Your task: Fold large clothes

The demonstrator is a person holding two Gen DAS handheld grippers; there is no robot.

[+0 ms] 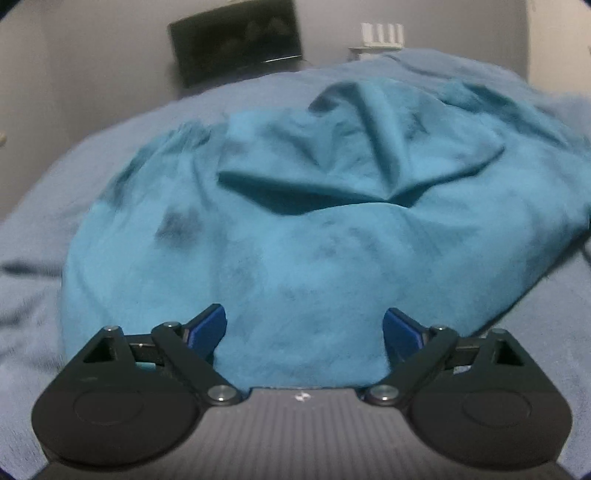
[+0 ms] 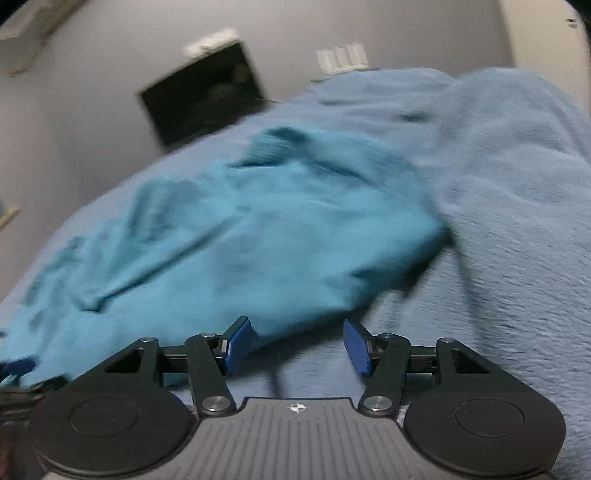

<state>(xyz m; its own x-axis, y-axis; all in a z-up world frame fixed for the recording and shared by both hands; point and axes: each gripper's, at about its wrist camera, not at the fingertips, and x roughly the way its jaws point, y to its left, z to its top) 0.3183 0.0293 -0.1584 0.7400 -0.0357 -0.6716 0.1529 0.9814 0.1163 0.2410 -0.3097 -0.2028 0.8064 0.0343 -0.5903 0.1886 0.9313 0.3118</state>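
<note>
A large teal garment (image 1: 295,229) lies crumpled on a pale blue blanket (image 1: 37,236), with a deep fold across its middle. My left gripper (image 1: 304,328) is open, its blue pads wide apart over the garment's near edge, and cloth lies between them without being pinched. In the right wrist view the same teal garment (image 2: 236,236) spreads to the left, blurred. My right gripper (image 2: 299,341) is open over the garment's near right edge, with its left pad (image 2: 238,341) at the cloth and its right pad (image 2: 356,347) above bare blanket (image 2: 498,221).
A dark framed panel (image 1: 236,44) leans against the grey wall beyond the bed. A white ribbed object (image 1: 380,33) stands at the far edge. The blanket bulges into a high ridge (image 2: 517,122) at the right. The other gripper's blue tip (image 2: 18,367) shows at the lower left.
</note>
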